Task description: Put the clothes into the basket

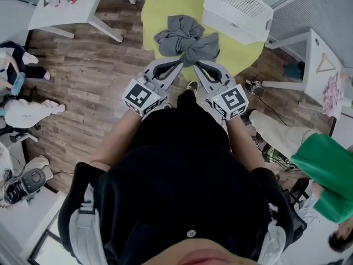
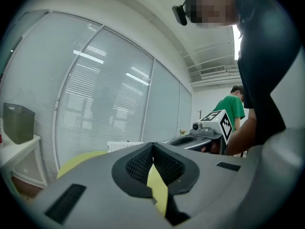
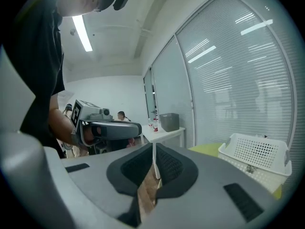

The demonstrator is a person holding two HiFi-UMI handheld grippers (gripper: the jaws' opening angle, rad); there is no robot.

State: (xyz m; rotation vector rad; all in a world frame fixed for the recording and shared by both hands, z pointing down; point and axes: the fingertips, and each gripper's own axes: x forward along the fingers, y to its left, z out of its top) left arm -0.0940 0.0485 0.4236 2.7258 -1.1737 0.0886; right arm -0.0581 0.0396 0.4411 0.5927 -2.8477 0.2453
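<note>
I am holding left claw (image 1: pixel 178 65) and right claw (image 1: pixel 197 65) pressed together, empty; closed tips risk shoving crumpled grey cloth garment (image 1: pixel 186 40) just ahead.

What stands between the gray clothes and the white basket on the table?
Nothing visible does. The clothes lie on the yellow table close beside the basket. Whether they touch it cannot be told from the head view.
</note>
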